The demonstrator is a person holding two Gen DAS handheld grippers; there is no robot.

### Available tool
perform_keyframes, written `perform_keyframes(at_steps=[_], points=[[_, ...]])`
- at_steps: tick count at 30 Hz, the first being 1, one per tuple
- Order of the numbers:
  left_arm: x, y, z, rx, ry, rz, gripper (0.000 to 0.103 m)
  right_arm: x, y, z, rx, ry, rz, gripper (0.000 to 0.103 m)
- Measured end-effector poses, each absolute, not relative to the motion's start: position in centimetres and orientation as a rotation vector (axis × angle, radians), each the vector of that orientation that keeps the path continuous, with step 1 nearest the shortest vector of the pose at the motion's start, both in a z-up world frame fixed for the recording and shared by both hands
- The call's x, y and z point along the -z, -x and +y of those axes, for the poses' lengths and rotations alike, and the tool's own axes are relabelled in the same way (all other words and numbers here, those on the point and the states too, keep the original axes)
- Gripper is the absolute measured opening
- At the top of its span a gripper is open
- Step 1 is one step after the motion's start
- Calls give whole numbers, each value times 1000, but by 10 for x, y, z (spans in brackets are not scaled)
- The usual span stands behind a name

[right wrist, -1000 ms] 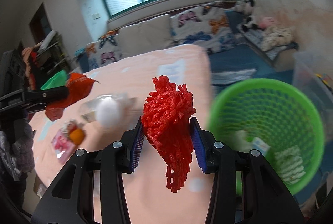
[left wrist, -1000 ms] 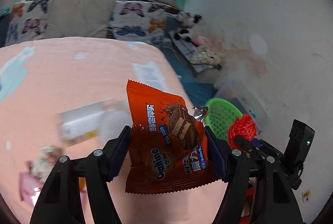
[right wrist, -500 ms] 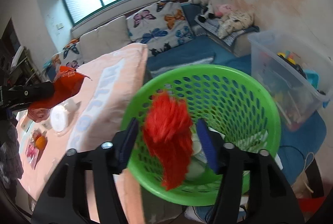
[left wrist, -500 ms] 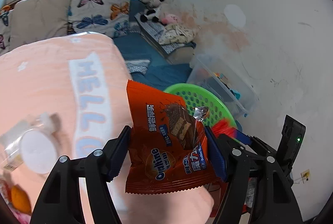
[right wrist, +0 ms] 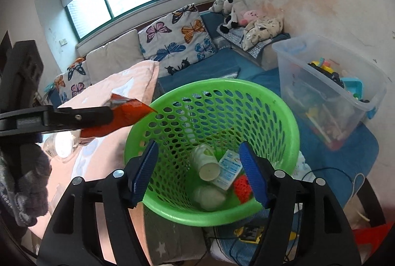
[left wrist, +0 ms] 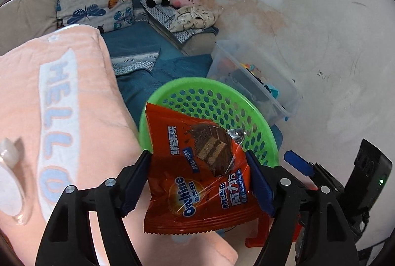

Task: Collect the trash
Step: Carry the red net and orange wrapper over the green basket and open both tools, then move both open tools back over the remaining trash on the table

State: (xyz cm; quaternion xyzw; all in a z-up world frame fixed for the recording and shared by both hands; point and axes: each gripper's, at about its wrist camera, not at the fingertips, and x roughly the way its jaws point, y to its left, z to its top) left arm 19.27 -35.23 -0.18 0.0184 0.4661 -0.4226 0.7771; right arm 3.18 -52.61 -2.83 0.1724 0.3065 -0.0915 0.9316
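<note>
Right gripper [right wrist: 198,168]: jaws just been opening, now standing wide with nothing between the pads, poised over the mouth of the green basket [right wrist: 284,108]. Red mesh wad [right wrist: 243,188], clamped there a second ago and falling between the fingers half a second ago, now lying at the basket bottom, against the wall on the right, beside a white cup [right wrist: 206,162], a small printed carton [right wrist: 228,168] and a pale rounded lump [right wrist: 208,196]. One piece of trash thus delivered; that hand free for the next pick.

Left gripper [left wrist: 198,182]: jaws also just been opening, wider than a half second ago, orange snack wrapper [left wrist: 197,177] between the pads, apparently touching both; whether gripped or already slipping, hard to say. Carried from over the middle of the bed to its corner edge within the last second, wrapper now hanging half over the near rim of the basket [left wrist: 172,85]. From the right wrist view, wrapper tip [right wrist: 128,112] just reaching the basket's left rim, not yet clearly above the opening. Release now judged risky: could land on the rim or the bed [left wrist: 74,117].

Wrapper itself: glossy orange foil, crinkled, flat and empty-looking, upright on its serrated bottom seam, top corner torn and showing silver, chocolate wafer picture and brand lettering facing the camera.

Left behind on the peach bed cover: a clear plastic container [left wrist: 9,167] at the left edge.
</note>
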Motion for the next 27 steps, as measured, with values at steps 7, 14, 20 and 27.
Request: perform_keyframes(at_steps=[7,14,20,27], points=[[8,-185,-361,956,-29,1020,85,27,-19,-527,193,-365,618,69],[4,-179,-347,959,-12,1007,88,25,-14,-521,185,-370,615,69],[-5,-172,-317,912,11,962,88,20,-13,-506,158,-362,611,71],[-8,-160,-261,778,-7,911,88,16,-20,-475,91,-347,615,76]])
